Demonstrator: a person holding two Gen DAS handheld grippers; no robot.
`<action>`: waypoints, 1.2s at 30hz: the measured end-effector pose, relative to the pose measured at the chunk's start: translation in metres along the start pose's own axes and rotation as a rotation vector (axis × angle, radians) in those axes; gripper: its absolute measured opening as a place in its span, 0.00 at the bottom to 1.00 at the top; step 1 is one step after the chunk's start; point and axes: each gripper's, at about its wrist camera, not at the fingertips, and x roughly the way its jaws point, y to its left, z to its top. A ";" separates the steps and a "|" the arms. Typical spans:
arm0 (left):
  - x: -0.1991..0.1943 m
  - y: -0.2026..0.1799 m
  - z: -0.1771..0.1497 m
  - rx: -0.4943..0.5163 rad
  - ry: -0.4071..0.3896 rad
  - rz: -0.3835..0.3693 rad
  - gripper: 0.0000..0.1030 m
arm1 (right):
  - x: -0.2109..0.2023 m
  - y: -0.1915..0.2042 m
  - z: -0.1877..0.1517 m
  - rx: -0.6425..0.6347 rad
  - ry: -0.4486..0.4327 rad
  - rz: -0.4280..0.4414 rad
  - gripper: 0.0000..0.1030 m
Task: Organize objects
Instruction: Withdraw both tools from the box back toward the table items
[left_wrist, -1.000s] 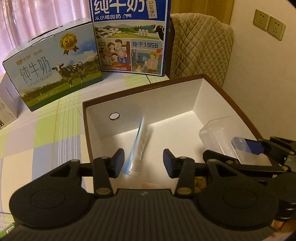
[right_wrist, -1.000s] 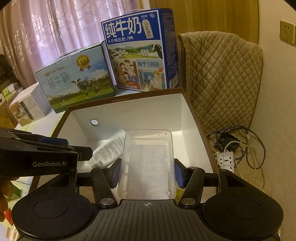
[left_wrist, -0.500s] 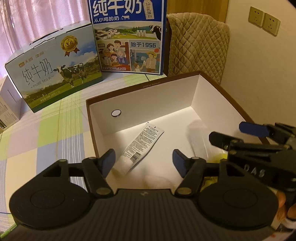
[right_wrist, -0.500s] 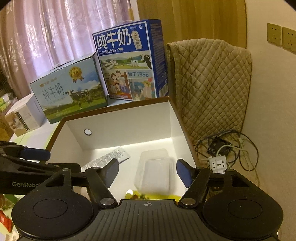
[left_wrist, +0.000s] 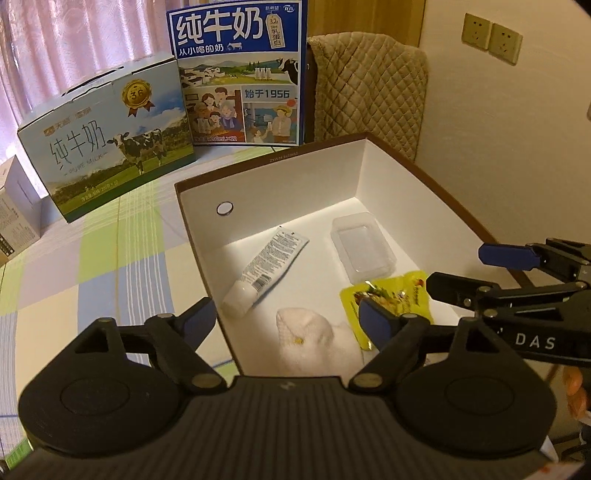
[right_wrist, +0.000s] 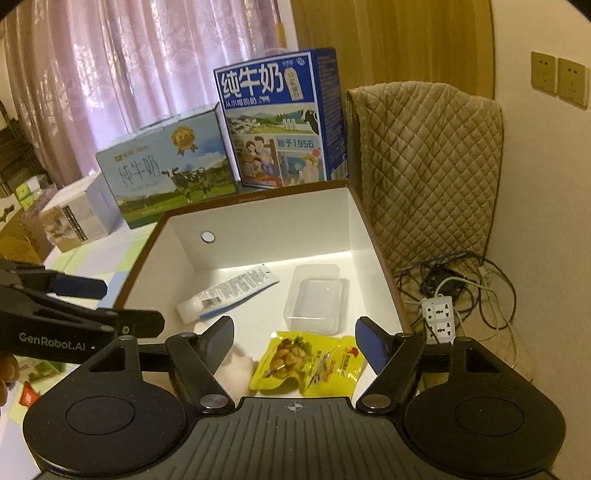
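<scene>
Both grippers, left gripper (left_wrist: 286, 319) and right gripper (right_wrist: 295, 341), are opening wide, holding nothing; keep lifting straight off the box (left_wrist: 424, 173).

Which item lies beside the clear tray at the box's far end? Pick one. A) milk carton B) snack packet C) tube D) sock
C: the tube lies left of the clear tray inside the box; the snack packet sits nearer the camera.
</scene>
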 end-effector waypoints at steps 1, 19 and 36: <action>-0.004 0.001 -0.003 -0.002 -0.001 -0.006 0.80 | -0.005 0.001 -0.001 0.004 -0.002 0.000 0.68; -0.097 0.027 -0.066 -0.051 -0.066 -0.051 0.81 | -0.094 0.063 -0.027 0.026 -0.080 0.037 0.70; -0.163 0.095 -0.135 -0.142 -0.099 0.039 0.84 | -0.094 0.158 -0.072 -0.057 -0.055 0.153 0.70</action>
